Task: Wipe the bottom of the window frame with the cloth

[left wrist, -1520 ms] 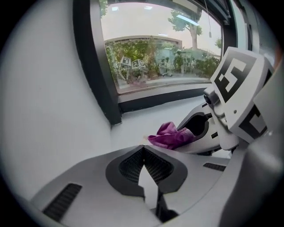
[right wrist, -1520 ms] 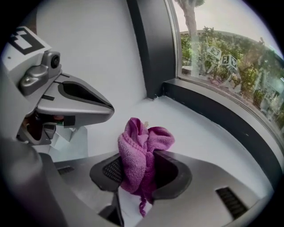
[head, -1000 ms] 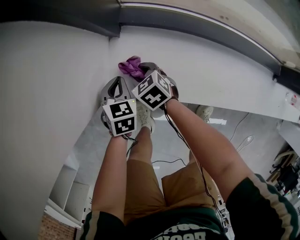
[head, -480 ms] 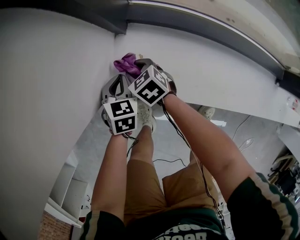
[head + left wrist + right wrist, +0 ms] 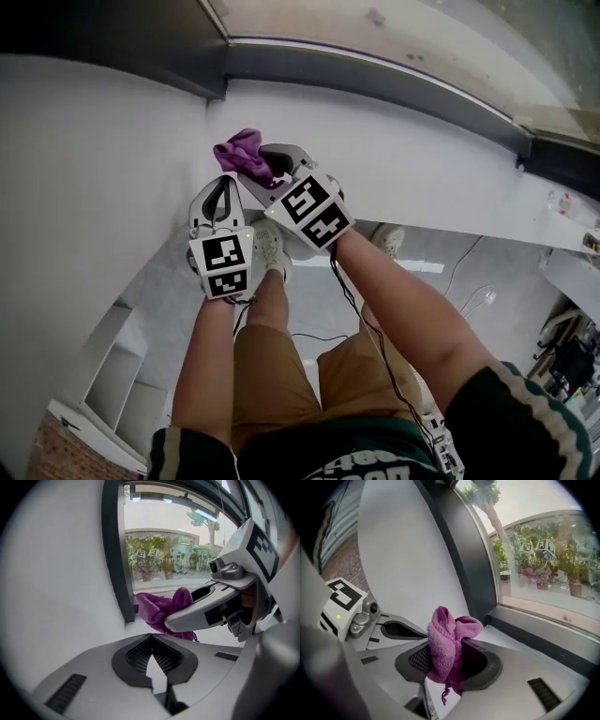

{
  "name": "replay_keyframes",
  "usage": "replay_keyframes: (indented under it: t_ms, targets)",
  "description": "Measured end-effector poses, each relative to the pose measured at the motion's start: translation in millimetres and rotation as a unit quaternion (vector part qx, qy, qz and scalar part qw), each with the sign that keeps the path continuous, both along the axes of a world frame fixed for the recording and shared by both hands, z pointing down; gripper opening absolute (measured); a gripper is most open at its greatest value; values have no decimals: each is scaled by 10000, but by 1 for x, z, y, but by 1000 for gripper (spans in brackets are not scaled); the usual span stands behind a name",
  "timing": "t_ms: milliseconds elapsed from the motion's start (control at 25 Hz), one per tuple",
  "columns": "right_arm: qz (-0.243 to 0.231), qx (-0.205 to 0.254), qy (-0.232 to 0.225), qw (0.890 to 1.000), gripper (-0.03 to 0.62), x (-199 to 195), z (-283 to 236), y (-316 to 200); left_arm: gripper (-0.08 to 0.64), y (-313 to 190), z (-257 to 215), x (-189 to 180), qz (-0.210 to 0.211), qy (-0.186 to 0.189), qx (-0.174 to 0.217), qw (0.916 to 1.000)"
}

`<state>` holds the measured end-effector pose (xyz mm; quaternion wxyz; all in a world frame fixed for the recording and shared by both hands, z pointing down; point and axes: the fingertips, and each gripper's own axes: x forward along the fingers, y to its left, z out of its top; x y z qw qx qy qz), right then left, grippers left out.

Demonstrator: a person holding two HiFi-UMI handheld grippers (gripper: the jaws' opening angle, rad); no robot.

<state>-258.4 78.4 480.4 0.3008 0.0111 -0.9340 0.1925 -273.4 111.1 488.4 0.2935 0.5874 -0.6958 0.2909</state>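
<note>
Purple cloth (image 5: 442,637) inside the right claw (image 5: 449,657), near window frame (image 5: 534,630)

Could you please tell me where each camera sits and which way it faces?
Head view: on the head, steeply down at the white ledge; forearms, legs, left tongs, right tongs.
Left gripper view: on left tongs, toward the frame's corner; own shut, empty jaws.
Right gripper view: on right tongs, toward the frame; jaws clamping the purple cloth.
Shared: all show the cloth.

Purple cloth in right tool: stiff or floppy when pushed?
Likely floppy: the purple cloth bunches and folds between the right tool's jaws. Probably grippy: its looped texture should drag, not slide, on the window frame.
</note>
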Motion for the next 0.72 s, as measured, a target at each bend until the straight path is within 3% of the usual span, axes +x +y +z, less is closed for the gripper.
replay_keyframes:
  t_ms: [240,480,720]
  targets:
    - [355,305,-650,9968,163,63,-112,-19,9,-28,-105,61,659,-205,709,9951]
    - [568,816,-741,9923,163,138,-207,-12,9,-32,-205,130,1055,-132,1087,9884]
    - [926,1468,-1124,9784,163,181,-305,-42,9,-65,-306,166,1706,-453,1813,9675]
